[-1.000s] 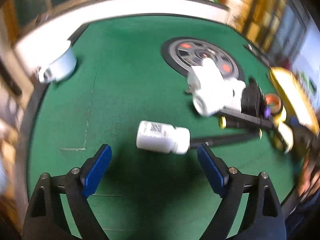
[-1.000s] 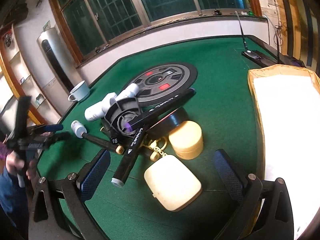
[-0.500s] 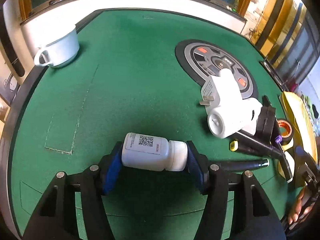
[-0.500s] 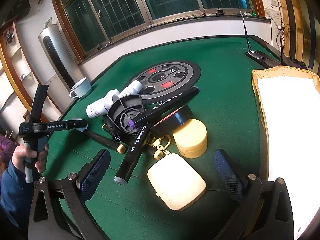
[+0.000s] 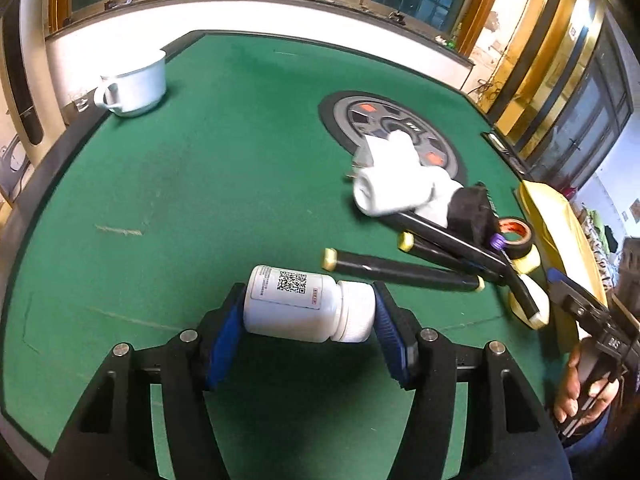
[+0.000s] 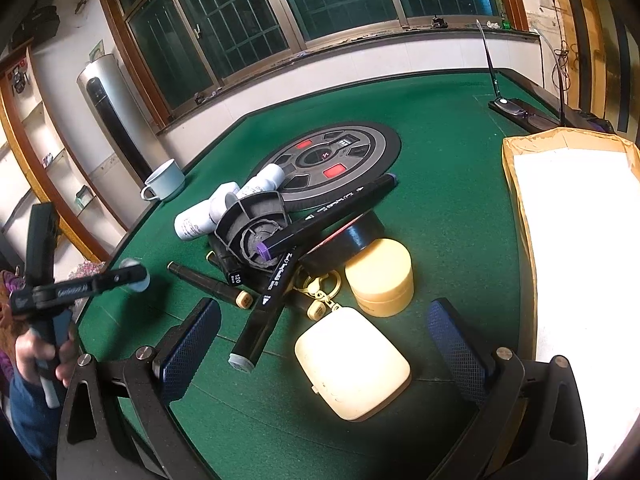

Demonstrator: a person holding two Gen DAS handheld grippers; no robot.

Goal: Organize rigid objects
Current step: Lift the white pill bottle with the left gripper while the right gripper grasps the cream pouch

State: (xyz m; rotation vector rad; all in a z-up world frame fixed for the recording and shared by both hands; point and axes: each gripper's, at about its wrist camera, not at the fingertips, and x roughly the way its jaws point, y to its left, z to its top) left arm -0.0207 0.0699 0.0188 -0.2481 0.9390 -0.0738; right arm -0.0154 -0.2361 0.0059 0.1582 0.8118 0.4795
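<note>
My left gripper [image 5: 308,316] is shut on a white pill bottle [image 5: 304,303] with a QR label, held sideways above the green table [image 5: 200,184]. A heap lies to its right: white bottles [image 5: 396,184], black markers [image 5: 404,270], a black reel [image 5: 472,208] and a tape roll [image 5: 514,236]. My right gripper [image 6: 324,344] is open, its blue pads either side of a cream case [image 6: 354,362]. Beyond it lie a cream round tub [image 6: 380,276], a black marker [image 6: 272,304] and the reel [image 6: 256,236]. The left gripper [image 6: 132,276] shows at the left of the right wrist view, blurred.
A white mug [image 5: 134,84] stands at the table's far left edge. A round grey disc [image 5: 392,132] is set in the middle of the felt. A brown box with a white inside [image 6: 580,216] stands at the right. A dark device [image 6: 520,108] lies at the far right edge.
My left gripper closed around the pill bottle and lifted it off the felt. My right gripper stayed open and hardly moved.
</note>
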